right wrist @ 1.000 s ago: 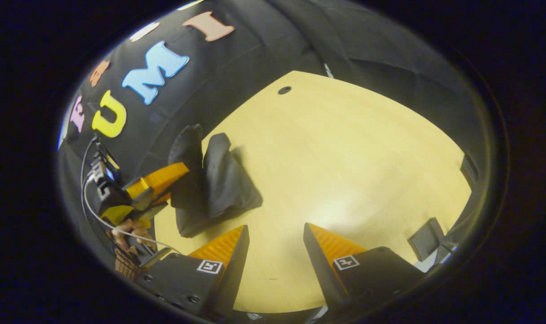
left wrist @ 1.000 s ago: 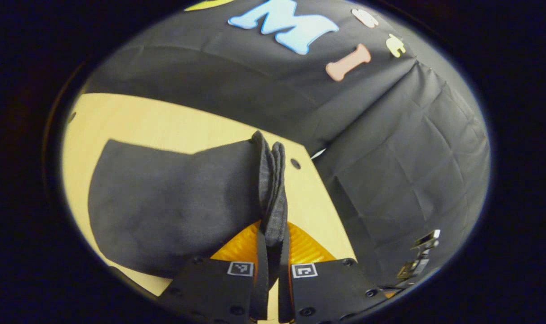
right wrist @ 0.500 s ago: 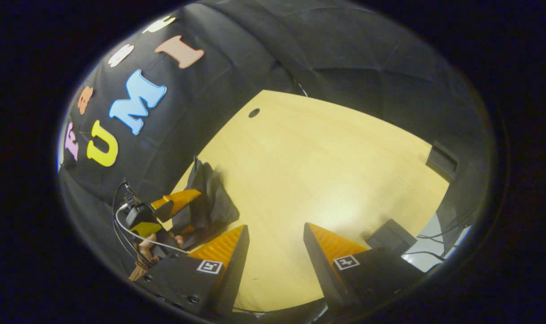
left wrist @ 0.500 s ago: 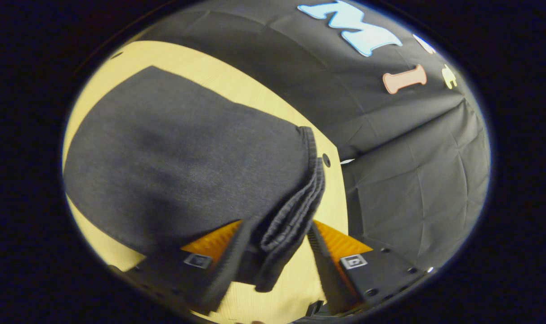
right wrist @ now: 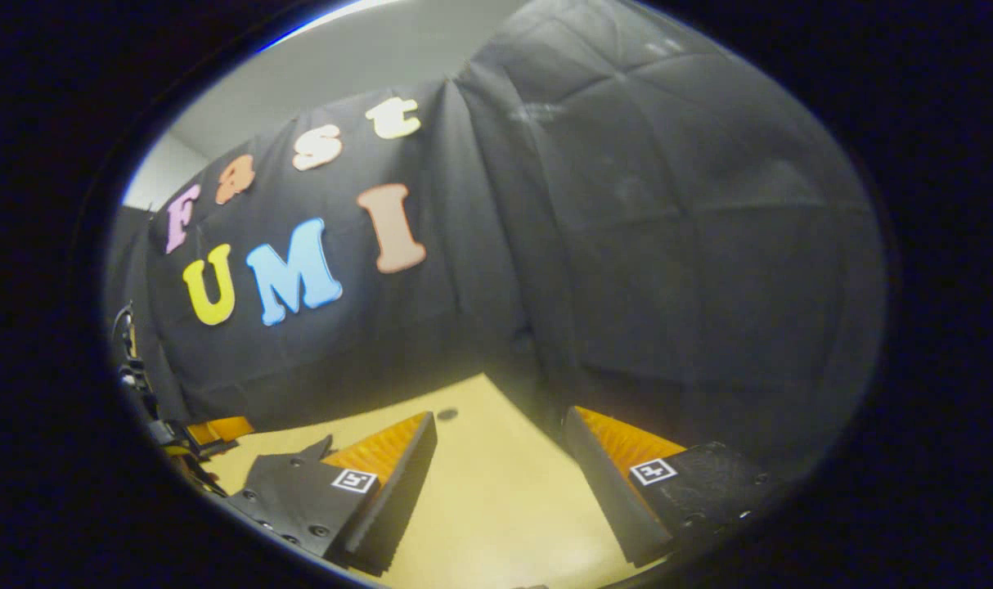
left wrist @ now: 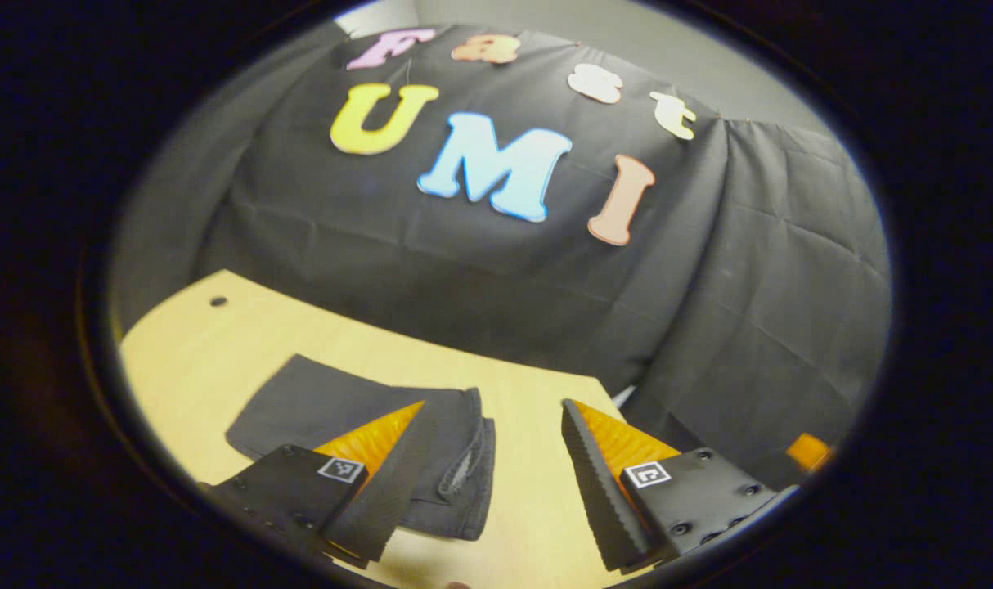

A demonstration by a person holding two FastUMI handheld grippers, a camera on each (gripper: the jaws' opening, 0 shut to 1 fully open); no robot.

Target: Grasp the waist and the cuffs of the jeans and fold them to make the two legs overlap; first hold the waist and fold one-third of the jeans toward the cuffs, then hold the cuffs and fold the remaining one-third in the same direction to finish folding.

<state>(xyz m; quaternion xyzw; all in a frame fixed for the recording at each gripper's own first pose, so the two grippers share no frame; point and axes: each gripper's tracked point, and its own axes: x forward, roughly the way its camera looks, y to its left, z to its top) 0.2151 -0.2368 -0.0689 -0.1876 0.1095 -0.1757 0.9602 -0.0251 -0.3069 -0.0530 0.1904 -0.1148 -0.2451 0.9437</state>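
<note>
Black cloth drapes the booth behind a pale wooden table (left wrist: 243, 343), and on that table the jeans (left wrist: 341, 409) now lie flat as a folded dark bundle, their stacked edges facing the camera in the left gripper view. Half a second earlier the same layered edge still stood between the fingers of the left claw (left wrist: 492, 474), which had just spread apart around it; a second ago those fingers were clamped on the fabric. Now the left claw is wide apart and holds nothing, raised above the table and tipped more level so that the cloth wall takes up the upper half of its view; one of its fingers overlaps the near part of the bundle in the picture, though whether it touches the fabric cannot be told. The right claw (right wrist: 496, 483) is likewise spread wide with nothing between its fingers, as it was in both earlier frames, but its camera has swung up from looking down on the table top to looking nearly straight at the booth wall, with just a strip of table below. In the right gripper view a dark corner of the jeans (right wrist: 321, 448) peeks up behind the claw's left finger, and part of the other gripper's body sits at the far left edge.
</note>
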